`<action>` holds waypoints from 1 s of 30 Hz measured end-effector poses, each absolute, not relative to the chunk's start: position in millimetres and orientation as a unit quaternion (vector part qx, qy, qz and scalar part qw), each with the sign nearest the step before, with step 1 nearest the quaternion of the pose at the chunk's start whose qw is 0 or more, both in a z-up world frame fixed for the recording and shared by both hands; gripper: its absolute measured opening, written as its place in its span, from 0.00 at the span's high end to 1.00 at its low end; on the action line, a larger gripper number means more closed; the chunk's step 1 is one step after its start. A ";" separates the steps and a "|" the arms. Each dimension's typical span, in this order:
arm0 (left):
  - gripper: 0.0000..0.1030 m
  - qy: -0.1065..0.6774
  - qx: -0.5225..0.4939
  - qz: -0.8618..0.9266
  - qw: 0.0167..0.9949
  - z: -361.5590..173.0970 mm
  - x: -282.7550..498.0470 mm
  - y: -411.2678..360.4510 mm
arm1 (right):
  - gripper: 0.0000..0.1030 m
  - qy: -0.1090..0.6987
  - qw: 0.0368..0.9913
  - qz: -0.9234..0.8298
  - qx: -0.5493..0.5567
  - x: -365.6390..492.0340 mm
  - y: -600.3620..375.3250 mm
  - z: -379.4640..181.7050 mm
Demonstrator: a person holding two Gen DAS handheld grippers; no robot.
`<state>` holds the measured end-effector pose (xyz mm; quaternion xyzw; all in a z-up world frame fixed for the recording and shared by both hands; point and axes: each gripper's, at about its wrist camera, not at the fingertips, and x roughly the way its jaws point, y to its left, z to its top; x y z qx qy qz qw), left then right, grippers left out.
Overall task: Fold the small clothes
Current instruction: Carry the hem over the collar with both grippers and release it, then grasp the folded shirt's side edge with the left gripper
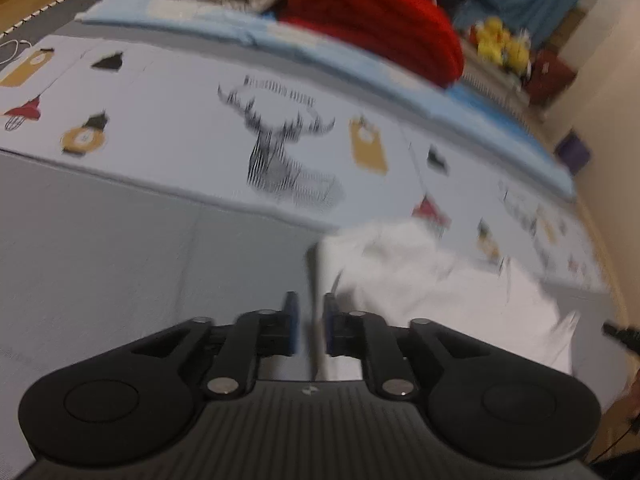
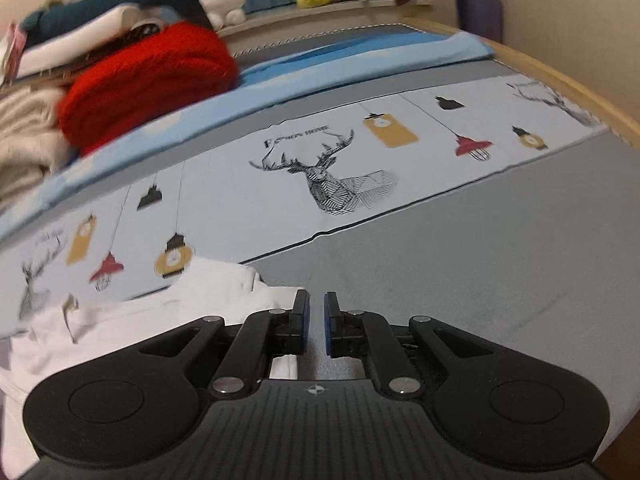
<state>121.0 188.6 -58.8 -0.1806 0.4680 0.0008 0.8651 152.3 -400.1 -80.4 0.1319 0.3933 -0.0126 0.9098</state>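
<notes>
1. We work on a grey bed cover (image 2: 460,280) with a pale printed band of deer and lanterns (image 2: 320,176) running across the middle of both views.
2. The task's thing, a crumpled white cotton garment (image 2: 120,320), lies on the grey cover at the lower left of the right wrist frame; in the left wrist view the same white garment (image 1: 440,288) sits at the lower right, blurred.
3. Our left gripper (image 1: 311,326) shows a narrow gap between its blue pads (image 1: 293,320). A thin pale edge seems to run through that gap, but the blur stops us from telling whether cloth is pinched or the fingers are merely nearly closed.
4. Our right gripper (image 2: 316,322) is likewise almost closed, with a slim gap showing only grey cover; it grips nothing, and the garment's edge lies just beside its left finger.
5. We judge the step in hand to be taking hold of the garment's edges to spread it flat before folding.
6. To do it well, we should widen both jaws, bring them low over opposite edges, pinch a single layer each, and pull apart evenly so no wrinkles remain.
7. A folded red knitted blanket (image 2: 152,80) sits well apart, upper left.
</notes>
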 end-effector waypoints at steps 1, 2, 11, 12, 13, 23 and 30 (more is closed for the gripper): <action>0.73 0.482 -0.169 -0.003 0.860 -62.6 119.9 184.9 | 0.93 0.401 0.907 -0.010 0.129 149.5 -400.7 -82.7; 0.69 0.495 -0.155 -0.008 0.855 -66.6 118.7 180.1 | 0.93 0.414 0.902 -0.002 0.123 147.2 -399.7 -86.8; 0.55 0.518 -0.101 -0.018 0.849 -85.1 139.8 150.9 | 0.73 0.467 0.882 0.057 0.043 143.3 -369.3 -110.6; 0.52 0.520 -0.098 -0.017 0.849 -88.2 145.0 148.5 | 0.73 0.469 0.880 0.053 0.048 147.0 -370.5 -111.6; 0.51 0.521 -0.097 -0.015 0.848 -91.8 151.6 146.5 | 0.73 0.467 0.882 0.050 0.052 150.7 -371.3 -112.3; 0.96 0.489 -0.122 -0.039 0.863 -91.4 189.6 138.9 | 0.96 0.466 0.880 0.070 0.066 201.7 -360.1 -130.4; 0.96 0.404 -0.131 -0.002 0.905 -68.8 215.8 142.6 | 0.97 0.358 0.923 0.026 0.135 222.4 -368.6 -95.0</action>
